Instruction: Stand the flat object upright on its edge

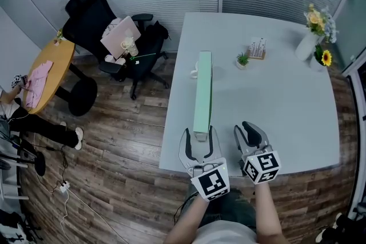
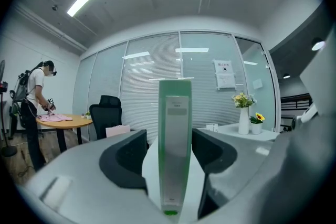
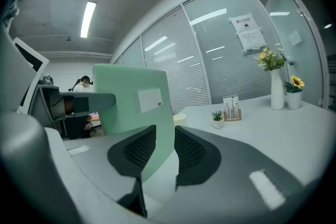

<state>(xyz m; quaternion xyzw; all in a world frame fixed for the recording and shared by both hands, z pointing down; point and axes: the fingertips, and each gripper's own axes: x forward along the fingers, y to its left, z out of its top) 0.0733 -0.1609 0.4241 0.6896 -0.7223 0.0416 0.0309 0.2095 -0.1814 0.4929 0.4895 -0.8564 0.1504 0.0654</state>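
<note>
A long mint-green flat box (image 1: 203, 91) stands on its narrow long edge on the white table (image 1: 286, 106), running away from me. Its near end sits between the jaws of my left gripper (image 1: 200, 143), which is open, with a sliver of gap on each side of the box's spine (image 2: 175, 149). My right gripper (image 1: 251, 135) hovers over the table's front edge just right of the box. Its jaws stand only a narrow slot apart with nothing between them. In the right gripper view the green box (image 3: 134, 113) rises to the left behind the right gripper (image 3: 165, 128).
A small potted plant (image 1: 243, 60) and a card holder (image 1: 258, 48) sit mid-table; a white vase of flowers (image 1: 309, 40) and a sunflower pot (image 1: 323, 59) at the far right. A white cup (image 1: 194, 72) stands left of the box. Black chairs (image 1: 97, 26) and a round wooden table (image 1: 48, 74) stand on the left.
</note>
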